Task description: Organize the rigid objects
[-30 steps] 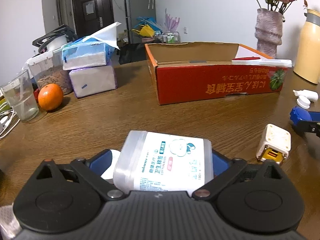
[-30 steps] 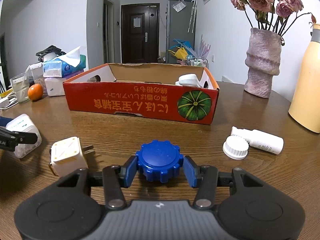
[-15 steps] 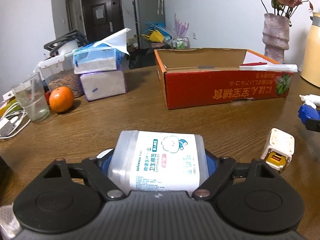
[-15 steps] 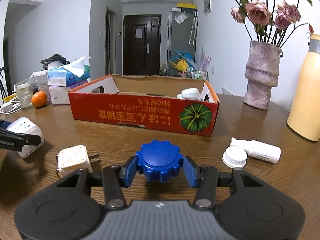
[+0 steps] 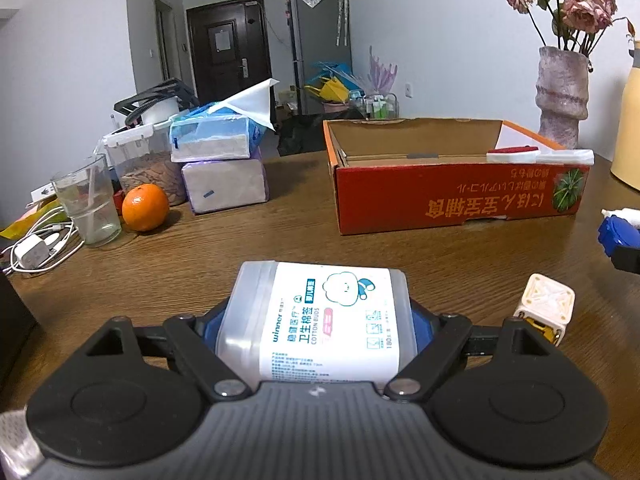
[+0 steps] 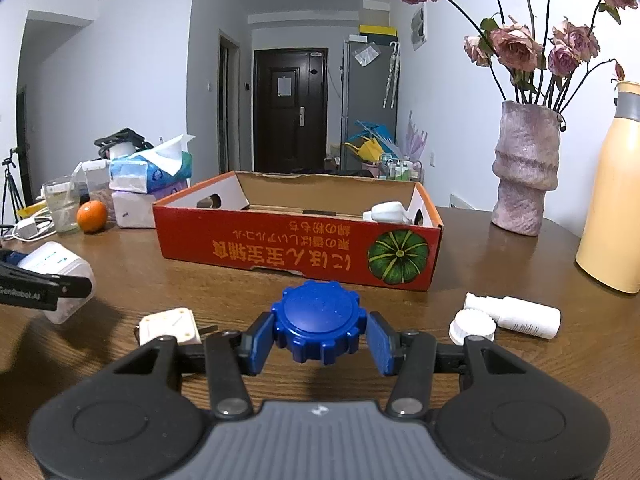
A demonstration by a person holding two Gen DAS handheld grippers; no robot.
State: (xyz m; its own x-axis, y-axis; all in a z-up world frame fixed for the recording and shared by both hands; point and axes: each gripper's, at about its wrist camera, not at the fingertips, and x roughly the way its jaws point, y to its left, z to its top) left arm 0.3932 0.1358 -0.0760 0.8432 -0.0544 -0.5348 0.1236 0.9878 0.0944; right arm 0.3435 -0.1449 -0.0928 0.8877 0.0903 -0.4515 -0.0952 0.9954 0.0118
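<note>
Two grippers in play here, each with something clamped. Left gripper (image 5: 318, 320) has its blue fingers (image 5: 420, 320) pressed on both ends of a translucent cotton bud box (image 5: 320, 320); they closed in on it within the last second, and the box looks lifted a bit off the table (image 5: 240, 248). Its label reads "winner", "COTTON BUDS" plus Chinese characters, with a little cartoon figure, and I think "180" near the bottom, but that bit is tiny. Right gripper (image 6: 319, 338) is clenched on one blue knobbly cap (image 6: 319, 326), a finger touching each side. In the right view the left gripper's arm shows "GenRobot.AI" printed on it. One red cardboard box (image 6: 296, 248) sits further back on the table, open top, orange Chinese writing printed upside down along the side and a green pumpkin picture at one end; one white item (image 6: 386, 212) lies inside at the right end. Loose on the table: one cream plug adapter (image 6: 170, 326) just left of the cap, one white bottle (image 6: 516, 316) lying on its side with one white ribbed cap (image 6: 472, 326) touching it. Further off: two tissue packs (image 5: 218, 160) stacked, one orange (image 5: 145, 207), one glass (image 5: 88, 200), one vase (image 6: 524, 168) of dried roses.
</note>
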